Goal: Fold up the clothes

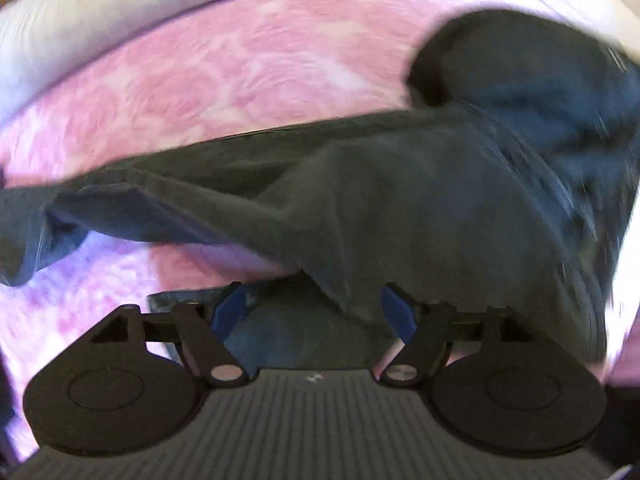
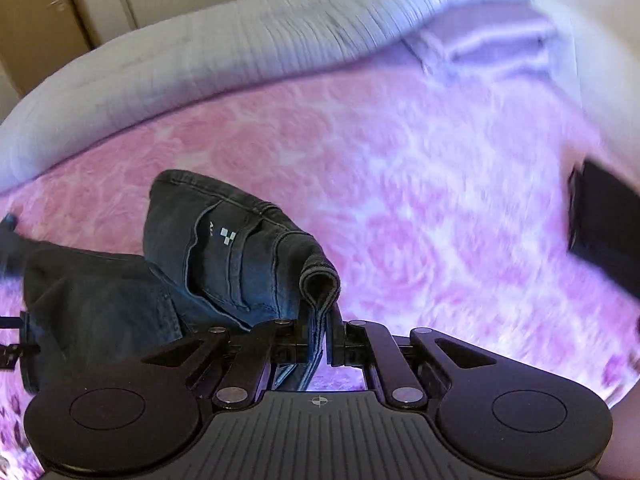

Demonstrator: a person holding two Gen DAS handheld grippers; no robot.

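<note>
Dark grey-black jeans (image 1: 360, 200) hang in a sagging span over the pink bed cover. My left gripper (image 1: 316, 308) stands wide open, its blue pads (image 1: 230, 310) apart; cloth drapes over the right pad and lies between the fingers, not clamped. In the right wrist view my right gripper (image 2: 319, 340) is shut on the folded waistband edge of the jeans (image 2: 224, 248), whose back pocket with a small white check mark faces up. The cloth trails down to the left.
A pink and white rose-patterned bed cover (image 2: 400, 200) lies under everything. A white ribbed blanket (image 2: 240, 48) is bunched along the far side. A dark object (image 2: 604, 224) sits at the right edge. Wooden cupboards (image 2: 36, 28) stand behind.
</note>
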